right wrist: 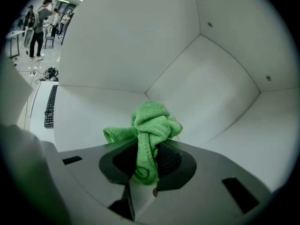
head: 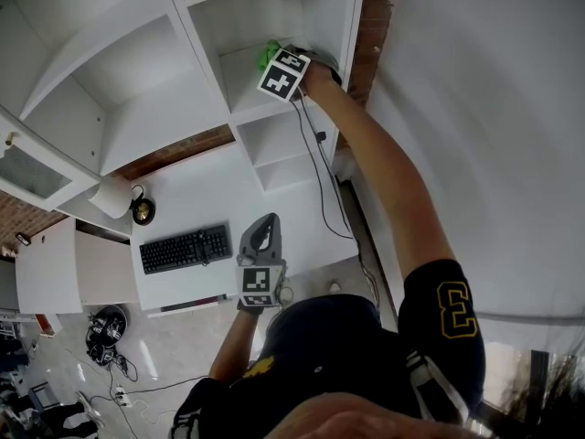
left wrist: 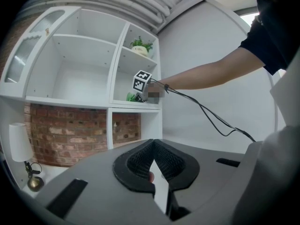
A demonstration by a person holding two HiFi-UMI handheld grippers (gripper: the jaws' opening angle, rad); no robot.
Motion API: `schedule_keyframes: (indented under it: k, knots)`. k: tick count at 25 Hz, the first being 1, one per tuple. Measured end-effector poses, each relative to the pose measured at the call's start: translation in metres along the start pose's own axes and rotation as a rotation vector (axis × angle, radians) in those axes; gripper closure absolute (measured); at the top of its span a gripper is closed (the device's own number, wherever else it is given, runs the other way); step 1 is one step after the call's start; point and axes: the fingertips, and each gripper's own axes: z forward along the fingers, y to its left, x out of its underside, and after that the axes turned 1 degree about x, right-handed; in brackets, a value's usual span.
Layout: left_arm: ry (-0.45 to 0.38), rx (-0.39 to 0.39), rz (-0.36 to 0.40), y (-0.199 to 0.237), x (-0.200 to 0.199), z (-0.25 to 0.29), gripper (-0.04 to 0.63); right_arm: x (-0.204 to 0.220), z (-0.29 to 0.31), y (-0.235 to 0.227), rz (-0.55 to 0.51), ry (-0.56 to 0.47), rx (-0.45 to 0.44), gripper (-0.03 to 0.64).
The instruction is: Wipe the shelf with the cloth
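Pinching the bunched green fabric cloth [right wrist: 152, 121] tight between its jaws, the right tool [right wrist: 143, 172] holds it inside a compartment of the white shelf [right wrist: 225, 125]. The cloth looks light, soft and floppy, and is best gripped by a thick fold. The left tool [left wrist: 152, 161] hangs low over the white surface [head: 210, 199], jaws together, holding nothing.

cloth [head: 266, 55] mostly hidden behind right tongs [head: 278, 63], keyboard [right wrist: 49, 106] partly hidden

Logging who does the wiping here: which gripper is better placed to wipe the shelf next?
Right. The right gripper has its jaws shut on the green cloth inside the shelf compartment. The left gripper hangs low above the desk, jaws together and empty, far from that shelf.
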Motion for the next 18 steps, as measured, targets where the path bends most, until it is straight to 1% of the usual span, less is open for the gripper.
schedule_keyframes:
  k: [6, 9, 13, 15, 18]
  knots:
    - [0.003, 0.003, 0.004, -0.003, 0.002, -0.001, 0.577, 0.006, -0.001, -0.002, 0.03, 0.03, 0.005, 0.534]
    - [-0.002, 0.003, 0.001, -0.003, 0.0, -0.002, 0.577, 0.009, -0.001, -0.005, 0.08, 0.048, 0.007, 0.534]
    - [0.001, -0.003, 0.0, 0.0, 0.001, -0.004, 0.577, 0.014, -0.004, -0.008, 0.164, 0.045, 0.01, 0.534]
    - [-0.001, -0.006, 0.003, 0.001, 0.001, -0.005, 0.577, 0.017, -0.005, -0.01, 0.19, 0.051, 0.014, 0.534]
    - [-0.002, -0.006, 0.001, 0.001, 0.001, -0.005, 0.577, 0.023, -0.006, -0.012, 0.214, 0.087, 0.024, 0.534]
